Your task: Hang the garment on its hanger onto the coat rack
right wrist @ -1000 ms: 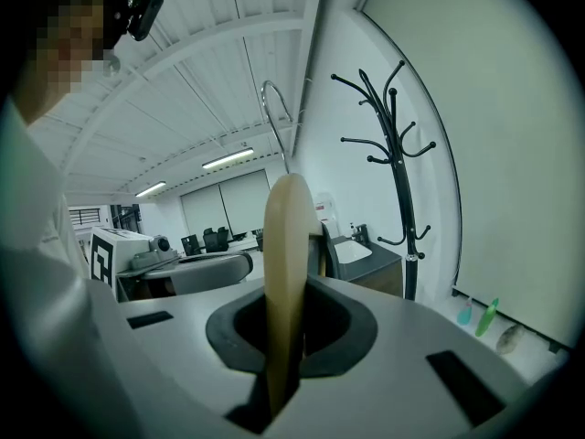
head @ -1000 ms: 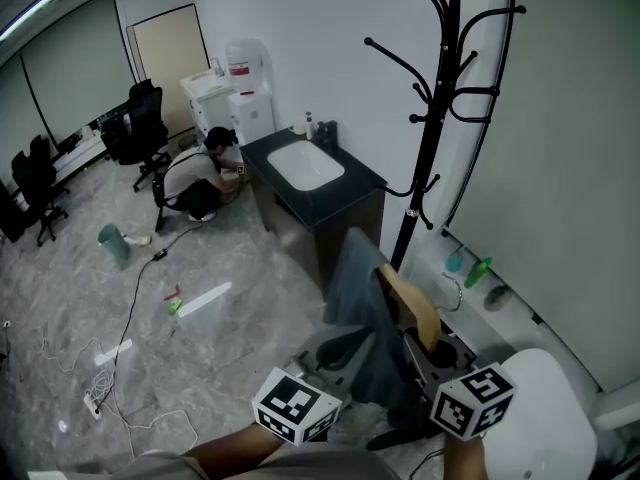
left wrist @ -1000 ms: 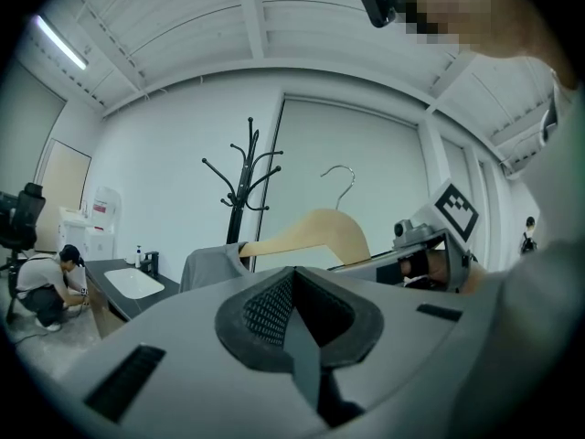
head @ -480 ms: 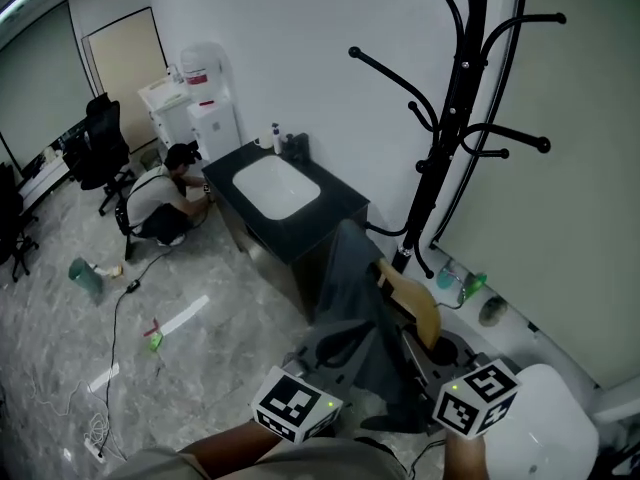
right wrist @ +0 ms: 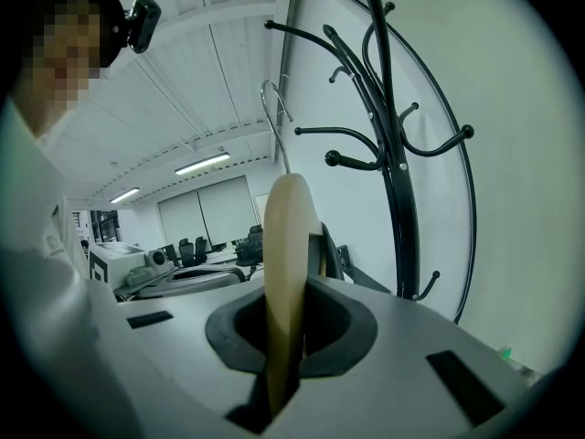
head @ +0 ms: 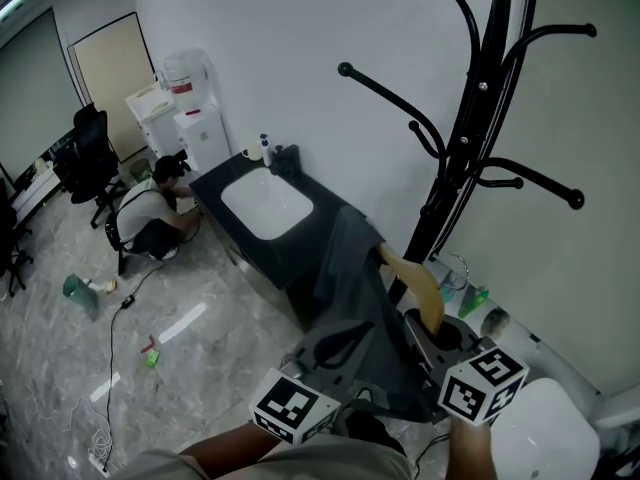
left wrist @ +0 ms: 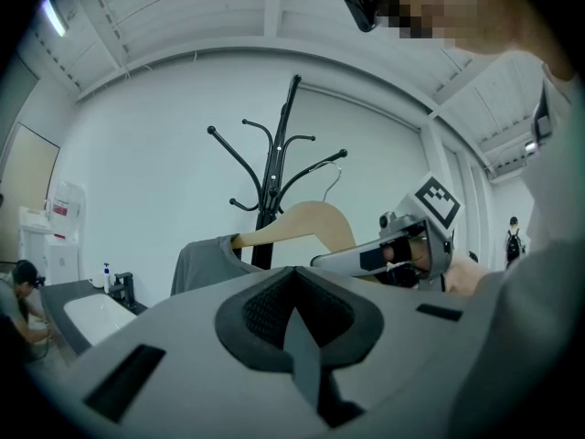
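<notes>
The black coat rack (head: pixel 470 138) rises at the right, against the wall, with curved hooks spreading from its pole. A grey garment (head: pixel 352 293) hangs on a wooden hanger (head: pixel 418 290) just in front of the rack's lower pole. My right gripper (head: pixel 440 340) is shut on the hanger's end. The right gripper view shows the hanger (right wrist: pixel 288 273) edge-on between the jaws, its metal hook (right wrist: pixel 274 117) left of the rack (right wrist: pixel 393 172). My left gripper (head: pixel 335 348) is shut on the garment's lower cloth. In the left gripper view the garment (left wrist: pixel 206 259), hanger (left wrist: pixel 297 227) and rack (left wrist: pixel 272 181) stand ahead.
A black cabinet with a white sink (head: pixel 265 200) stands left of the rack. A person (head: pixel 150 218) crouches beyond it near a water dispenser (head: pixel 190 118). Office chairs (head: pixel 85 158), cables and litter are on the floor. Bottles (head: pixel 475 298) stand by the wall; a white round object (head: pixel 545 433) is lower right.
The rack has come nearer and larger in view. The hanger and garment have shifted toward the rack's pole. Both grippers keep their hold.
</notes>
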Motion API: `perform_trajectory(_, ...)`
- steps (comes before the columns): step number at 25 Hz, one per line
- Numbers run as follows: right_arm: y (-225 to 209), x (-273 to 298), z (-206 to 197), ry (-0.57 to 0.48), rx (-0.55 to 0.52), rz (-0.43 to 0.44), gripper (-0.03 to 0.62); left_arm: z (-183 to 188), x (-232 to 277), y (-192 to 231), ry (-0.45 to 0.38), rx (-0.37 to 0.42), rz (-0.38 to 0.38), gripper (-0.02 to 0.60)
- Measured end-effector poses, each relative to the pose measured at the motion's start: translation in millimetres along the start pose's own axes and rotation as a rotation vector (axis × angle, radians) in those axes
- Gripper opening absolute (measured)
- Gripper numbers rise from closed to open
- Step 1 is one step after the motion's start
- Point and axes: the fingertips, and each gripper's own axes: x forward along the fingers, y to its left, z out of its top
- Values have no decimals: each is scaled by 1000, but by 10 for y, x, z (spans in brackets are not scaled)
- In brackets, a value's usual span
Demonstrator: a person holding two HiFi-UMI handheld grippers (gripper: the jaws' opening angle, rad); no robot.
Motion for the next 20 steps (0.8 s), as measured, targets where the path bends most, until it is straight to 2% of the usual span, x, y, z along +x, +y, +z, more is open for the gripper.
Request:
perform_trajectory(4,-288,277,121,9,10,14,28,32,258,291,1,6,38,6)
perform_trajectory(10,-588,541,255,47,-15,70,28,128,647,480,-12,13,76,6)
perform_trajectory(20,-966,868,75,165,-8,132,28,107,1013,714,3,-16,144,6)
